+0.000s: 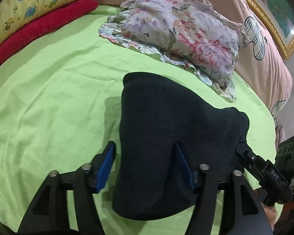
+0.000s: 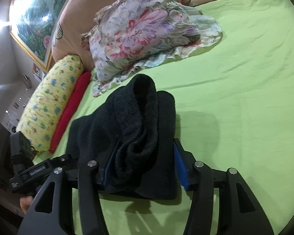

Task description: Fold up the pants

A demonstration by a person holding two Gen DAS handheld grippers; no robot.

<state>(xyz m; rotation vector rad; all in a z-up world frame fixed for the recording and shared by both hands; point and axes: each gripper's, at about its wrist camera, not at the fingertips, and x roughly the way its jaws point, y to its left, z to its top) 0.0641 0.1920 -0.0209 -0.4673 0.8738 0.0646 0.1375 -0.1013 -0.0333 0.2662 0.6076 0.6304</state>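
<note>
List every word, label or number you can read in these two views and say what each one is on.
"DAS": white letters on the black body of the right gripper, seen in the left wrist view.
A pale printed strip on the left gripper, seen in the right wrist view: too blurred to read.
Small papers or stickers on the wall below the framed picture: too small to read.
Nothing readable on the dark pants.
</note>
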